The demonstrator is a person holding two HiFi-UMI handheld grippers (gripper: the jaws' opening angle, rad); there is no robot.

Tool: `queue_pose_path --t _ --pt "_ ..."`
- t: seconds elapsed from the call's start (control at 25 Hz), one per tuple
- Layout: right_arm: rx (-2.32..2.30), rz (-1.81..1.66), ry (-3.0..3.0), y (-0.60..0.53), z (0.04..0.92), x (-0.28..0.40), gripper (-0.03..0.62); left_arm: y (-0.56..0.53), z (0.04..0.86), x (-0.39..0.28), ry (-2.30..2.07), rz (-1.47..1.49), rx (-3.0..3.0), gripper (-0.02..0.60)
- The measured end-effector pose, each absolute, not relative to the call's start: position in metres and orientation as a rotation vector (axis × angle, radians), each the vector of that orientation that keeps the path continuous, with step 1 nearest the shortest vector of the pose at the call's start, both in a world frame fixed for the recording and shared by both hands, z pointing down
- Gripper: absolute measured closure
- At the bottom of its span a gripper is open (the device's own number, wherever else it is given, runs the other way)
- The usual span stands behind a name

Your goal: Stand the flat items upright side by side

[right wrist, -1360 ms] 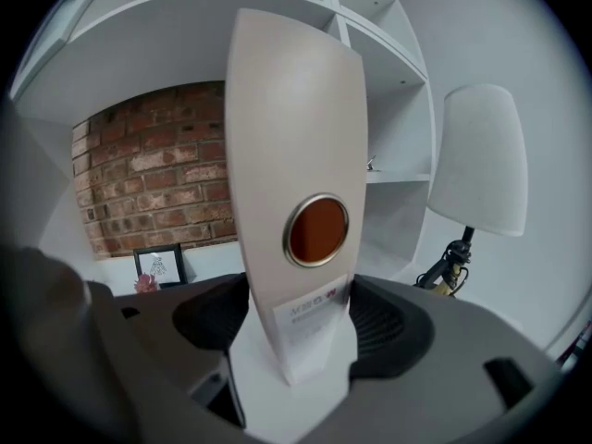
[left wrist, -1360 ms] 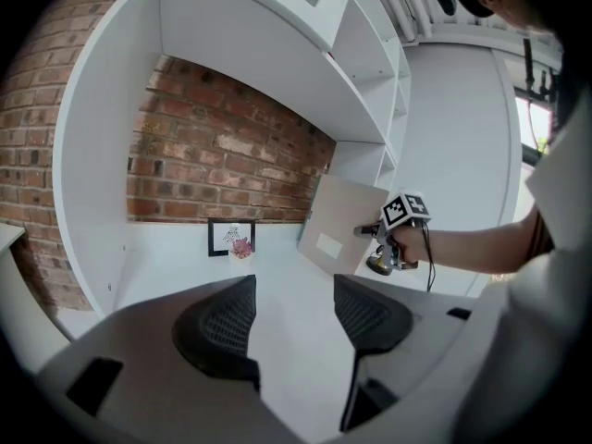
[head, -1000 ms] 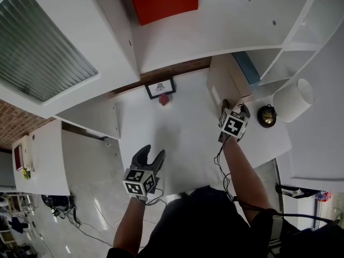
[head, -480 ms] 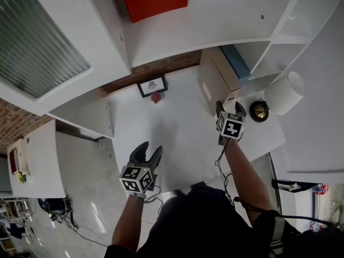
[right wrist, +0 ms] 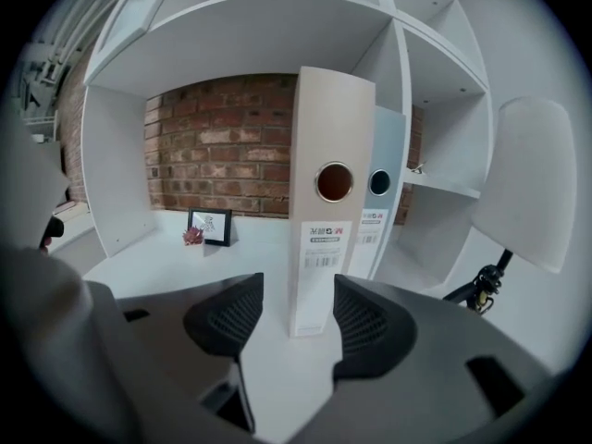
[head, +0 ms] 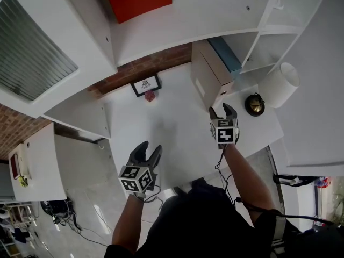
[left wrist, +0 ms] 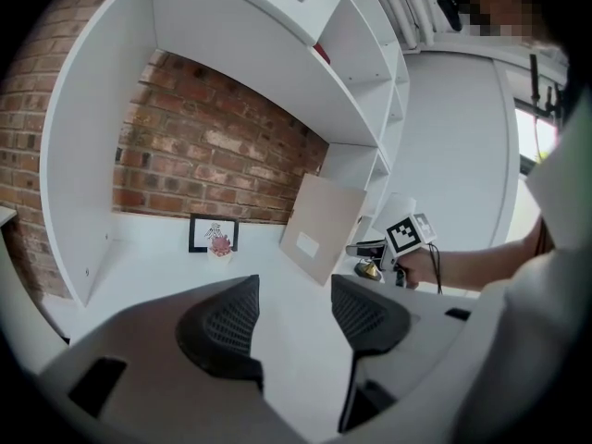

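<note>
The tall beige cardboard lever-arch binder (right wrist: 319, 289) already stands upright on the white counter (head: 172, 138), right of centre in the head view. Its stiff, flat spine faces out, showing a round finger hole and a printed label. A pale blue binder (right wrist: 387, 215) of the same shape stands just beside it on the right. I judge they are set this way so that each props the other.

The right hand-held gripper (right wrist: 298, 311) is released. Its dark ribbed pads have just been closing, with the foot of the beige spine in line with the gap and unpressed. The left hand-held gripper (left wrist: 296, 308), lower left in the head view, is also released and has just narrowed slightly, with nothing between its jaws.
</note>
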State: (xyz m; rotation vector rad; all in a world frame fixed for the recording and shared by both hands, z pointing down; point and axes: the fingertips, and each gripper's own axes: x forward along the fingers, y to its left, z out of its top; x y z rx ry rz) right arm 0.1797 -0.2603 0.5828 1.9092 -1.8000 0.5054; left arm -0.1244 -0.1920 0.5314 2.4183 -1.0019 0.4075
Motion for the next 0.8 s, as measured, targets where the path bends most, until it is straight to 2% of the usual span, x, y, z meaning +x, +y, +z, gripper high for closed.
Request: queue_pose_path --t 0.44,0.8 --pt "1.873 0.558 -1.881 -0.296 0.591 0.182 0.402 -0.197 0.534 -0.121 -1.095 0.422 2.354 0.343" --pt "1.899 0.563 -1.898 -0.322 0.589 0.186 0.414 -0.202 0.541 -0.119 -1.157 0.409 2.307 0.343"
